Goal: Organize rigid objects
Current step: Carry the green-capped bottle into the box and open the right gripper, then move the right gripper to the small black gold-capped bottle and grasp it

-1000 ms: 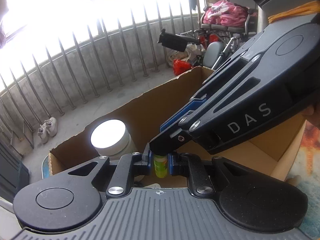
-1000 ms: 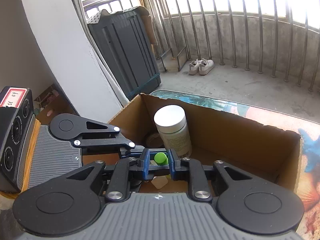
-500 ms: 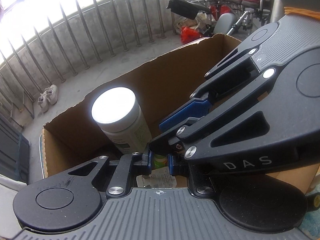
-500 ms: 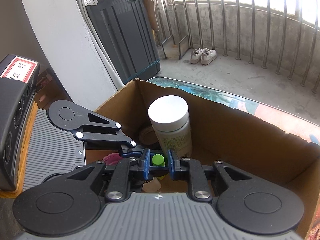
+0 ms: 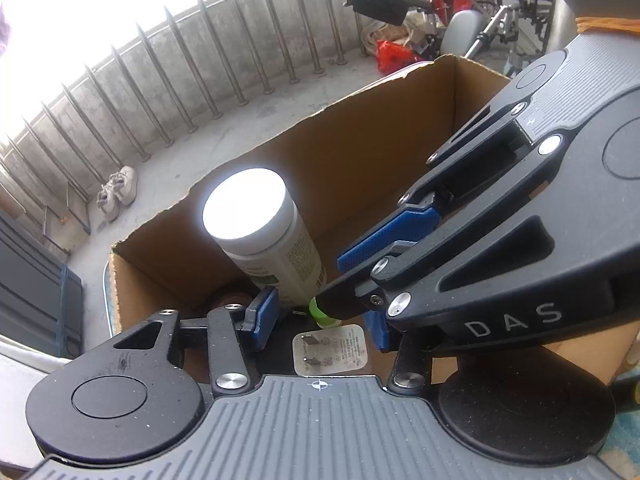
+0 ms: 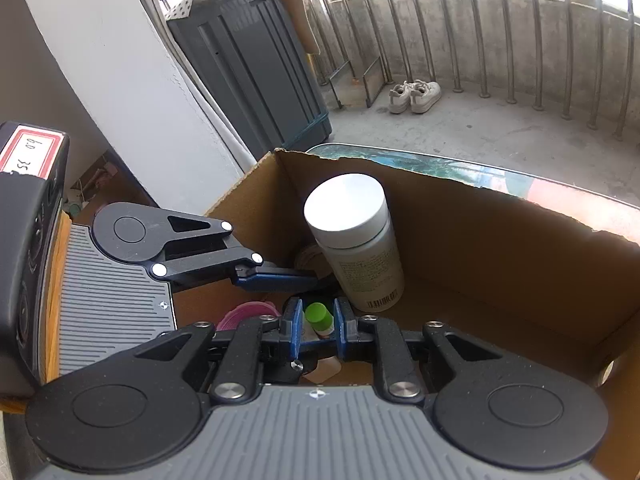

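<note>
Inside the cardboard box (image 6: 500,264), low over its floor, both tools work at one spot. Entries run left to right in the right wrist view.

Left tool (image 6: 280,276): enters from the left, fingers reaching toward the base of the white bottle (image 6: 356,248). Its jaws are opening; in the left wrist view the blue pads (image 5: 262,318) stand apart with nothing pressed between them. Judgement: it has let go so the other tool alone carries the small item.

Pink round object (image 6: 248,314): lies on the box floor, just left of the right tool. Identity unclear.

Right tool (image 6: 314,322): closed on the small green-capped tube (image 6: 318,316), pads against both sides, tube roughly upright. In the left wrist view the tube (image 5: 322,314) sits just above a white plug adapter (image 5: 330,350) lying flat on the floor. Whether the tube's base touches the floor: cannot tell.

White bottle: stands upright against the far wall, left half of the box, just behind the tube. Judgement: the tube is being set beside it to keep upright items grouped.

Right half of the box: bare cardboard.

The box rests on a patterned surface (image 6: 440,164).
</note>
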`<control>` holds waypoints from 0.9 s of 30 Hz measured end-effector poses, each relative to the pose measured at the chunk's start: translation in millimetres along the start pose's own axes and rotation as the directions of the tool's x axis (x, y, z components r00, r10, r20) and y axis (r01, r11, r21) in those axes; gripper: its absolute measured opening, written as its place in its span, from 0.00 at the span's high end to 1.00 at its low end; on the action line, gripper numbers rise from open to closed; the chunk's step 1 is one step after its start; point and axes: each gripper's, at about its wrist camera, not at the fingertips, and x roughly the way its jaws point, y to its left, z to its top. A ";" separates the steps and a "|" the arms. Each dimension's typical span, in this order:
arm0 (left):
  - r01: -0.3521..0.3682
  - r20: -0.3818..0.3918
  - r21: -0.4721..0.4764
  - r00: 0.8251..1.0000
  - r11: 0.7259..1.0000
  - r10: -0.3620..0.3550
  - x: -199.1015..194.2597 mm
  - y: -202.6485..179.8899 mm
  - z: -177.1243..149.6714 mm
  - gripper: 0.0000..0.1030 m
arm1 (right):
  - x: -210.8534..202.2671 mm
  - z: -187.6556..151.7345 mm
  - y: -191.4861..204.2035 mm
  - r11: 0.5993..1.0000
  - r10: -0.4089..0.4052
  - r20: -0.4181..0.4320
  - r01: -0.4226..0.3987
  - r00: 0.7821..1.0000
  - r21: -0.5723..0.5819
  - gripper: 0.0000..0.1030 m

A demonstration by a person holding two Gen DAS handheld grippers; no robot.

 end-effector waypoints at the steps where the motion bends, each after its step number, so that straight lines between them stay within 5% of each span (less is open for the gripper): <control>1: -0.015 0.012 0.010 1.000 1.000 0.014 -7.1 -2.1 -0.9 0.53 | -2.6 -0.8 0.9 1.000 0.006 0.001 -0.006 1.000 0.001 0.80; 4: -0.084 0.112 0.043 0.991 0.996 0.079 -39.5 -11.3 -11.1 0.53 | -17.0 -3.6 5.2 1.000 -0.013 0.022 0.013 1.000 -0.005 0.80; 6: -0.116 0.257 0.028 0.961 0.993 0.105 -71.9 -21.7 -29.4 0.52 | -37.7 -9.5 10.0 1.000 -0.025 0.092 0.025 0.995 -0.006 0.80; 8: -0.023 0.329 0.034 0.944 0.999 0.011 -99.1 -37.5 -49.4 0.49 | -63.6 -17.7 12.7 1.000 -0.028 0.167 0.025 0.986 0.019 0.80; 11: 0.155 0.333 0.039 0.929 0.987 -0.159 -113.5 -70.7 -80.6 0.48 | -103.5 -39.8 16.6 1.000 -0.013 0.218 0.010 0.976 0.018 0.79; 14: 0.236 0.341 0.067 0.908 0.969 -0.245 -103.1 -108.1 -100.1 0.49 | -136.8 -75.6 28.0 0.994 -0.091 0.285 0.102 0.954 -0.024 0.78; 16: 0.212 0.349 0.089 0.908 0.973 -0.230 -90.4 -128.2 -108.8 0.49 | -149.3 -101.3 33.3 0.988 -0.134 0.312 0.153 0.940 -0.036 0.78; 21: 0.216 0.380 0.031 0.901 0.976 -0.211 -69.8 -136.6 -107.1 0.54 | -155.4 -155.9 20.3 0.990 -0.136 0.281 0.123 0.950 0.064 0.78; 24: 0.222 0.384 0.004 0.900 0.975 -0.207 -71.5 -141.8 -108.1 0.67 | -146.5 -179.1 14.4 0.988 -0.140 0.226 0.121 0.964 0.098 0.78; 25: 0.218 0.364 0.005 0.909 0.976 -0.205 -72.8 -140.4 -109.6 0.80 | -143.8 -182.5 13.2 0.989 -0.130 0.212 0.110 0.969 0.102 0.78; 27: 0.203 0.358 0.014 0.913 0.979 -0.195 -74.9 -141.9 -110.4 0.80 | -140.2 -190.8 15.3 0.990 -0.115 0.196 0.096 0.974 0.106 0.78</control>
